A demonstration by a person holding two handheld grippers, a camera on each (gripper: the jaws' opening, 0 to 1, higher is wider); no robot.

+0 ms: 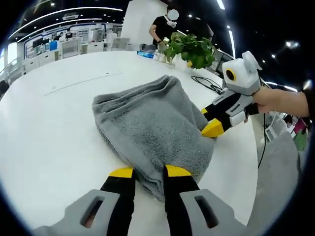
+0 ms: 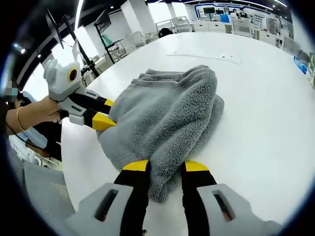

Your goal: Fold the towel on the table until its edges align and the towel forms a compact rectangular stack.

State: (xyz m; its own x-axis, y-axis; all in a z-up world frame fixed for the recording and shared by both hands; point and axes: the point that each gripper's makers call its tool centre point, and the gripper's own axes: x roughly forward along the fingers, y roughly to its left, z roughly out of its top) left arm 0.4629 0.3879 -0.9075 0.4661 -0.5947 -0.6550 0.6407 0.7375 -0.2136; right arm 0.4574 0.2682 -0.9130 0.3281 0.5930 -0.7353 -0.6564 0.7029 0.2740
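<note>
Left gripper [image 1: 149, 172]: fingers [image 1: 122, 173] partly parted, yellow tips either side of the near corner of the towel [image 1: 147, 128]. Pile fills the gap, but I cannot tell whether they pinch it or only straddle it.

Right gripper [image 2: 167, 166]: same posture. Fingers [image 2: 136, 165] partly parted with a thick hanging lobe of towel [image 2: 167, 118] between them; whether they are clamped on it, I cannot tell. In the left gripper view this gripper [image 1: 212, 129] enters from the right, held by a hand [image 1: 275, 101], its yellow tip touching the towel's far side edge. In the right gripper view the left gripper [image 2: 103, 120] meets the opposite edge, held by a hand [image 2: 37, 110].

Towel: grey terry, lying bunched near the edge of the round white desk [image 1: 59, 113], doubled over itself, layered edges showing at the far end. Not a rectangle; folds rounded and uneven, edges not aligned. Judgement: folding is part-way at best.

Handling (judgement): light, soft, wholly limp; carries no shape and will sag from any hold. Pile grips well, so slip is unlikely; catching several layers at once is the likelier fault. Take it at two corners of one edge, single layer, well apart, and keep tension between the grippers.

Beyond: potted plant [image 1: 189, 49] and black cable [image 1: 206, 83] at the desk's far side; a person [image 1: 165, 27] standing behind.
</note>
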